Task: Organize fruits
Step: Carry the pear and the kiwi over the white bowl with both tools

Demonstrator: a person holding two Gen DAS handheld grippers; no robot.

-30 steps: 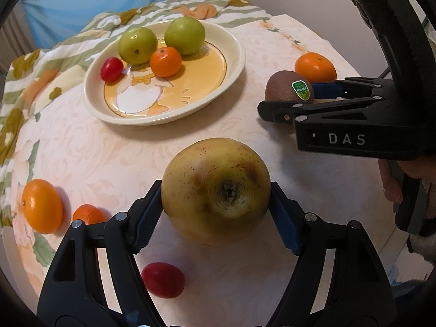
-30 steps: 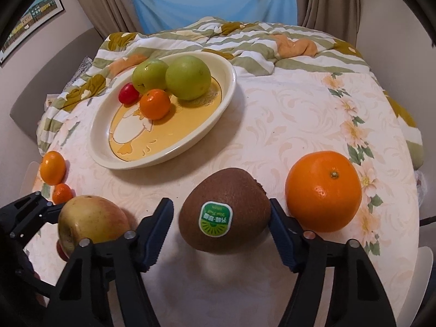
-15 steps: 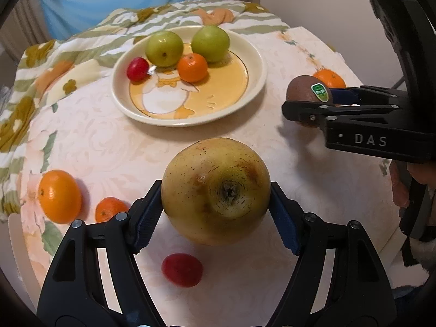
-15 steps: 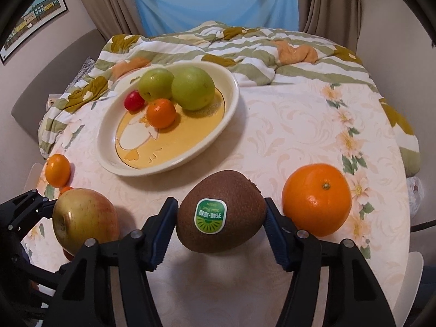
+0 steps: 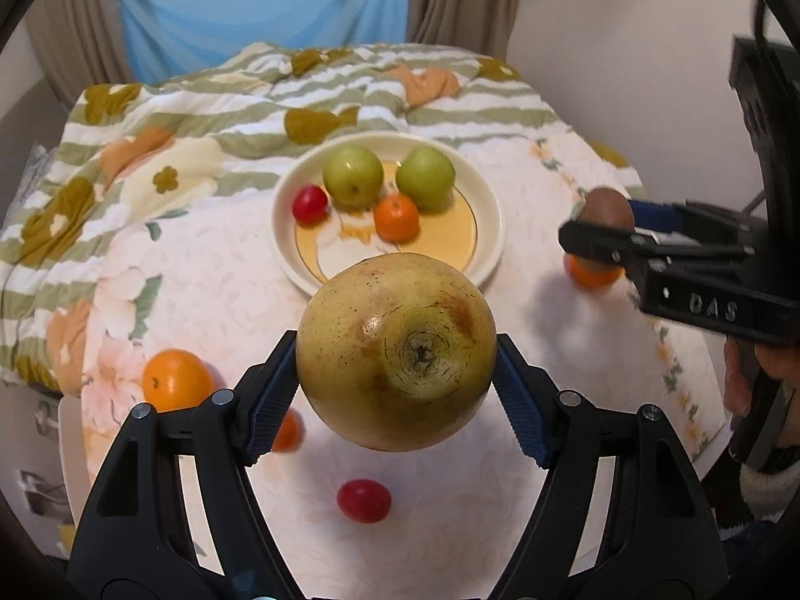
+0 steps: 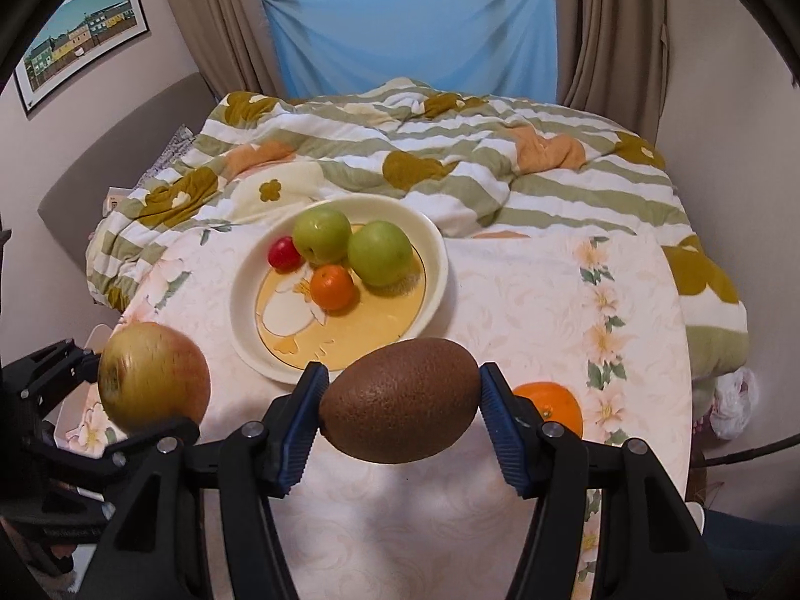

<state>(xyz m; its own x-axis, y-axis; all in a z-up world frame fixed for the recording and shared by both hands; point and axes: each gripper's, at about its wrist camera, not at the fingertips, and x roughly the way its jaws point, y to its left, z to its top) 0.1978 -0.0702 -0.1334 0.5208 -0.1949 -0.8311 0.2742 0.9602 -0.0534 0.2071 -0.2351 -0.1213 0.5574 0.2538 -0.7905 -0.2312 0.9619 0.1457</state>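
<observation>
My left gripper (image 5: 395, 385) is shut on a large yellow-brown apple (image 5: 395, 350) and holds it above the table, short of the cream plate (image 5: 492, 210). My right gripper (image 6: 400, 415) is shut on a brown kiwi (image 6: 400, 400), also lifted; it shows at the right of the left wrist view (image 5: 605, 210). The plate (image 6: 440, 260) holds two green apples (image 6: 380, 252), a small orange (image 6: 332, 287) and a red tomato (image 6: 284, 254). The apple also shows in the right wrist view (image 6: 152, 382).
On the round floral table (image 5: 225, 275) lie an orange (image 5: 175, 385), a smaller orange (image 5: 287, 430), a red tomato (image 5: 363, 500) and an orange under the right gripper (image 6: 555, 402). A striped blanket (image 6: 450, 160) covers the table's far side.
Both grippers have risen from the table with their fruit, the apple and the kiwi. The right gripper closed on the kiwi; its label has turned out of sight.
</observation>
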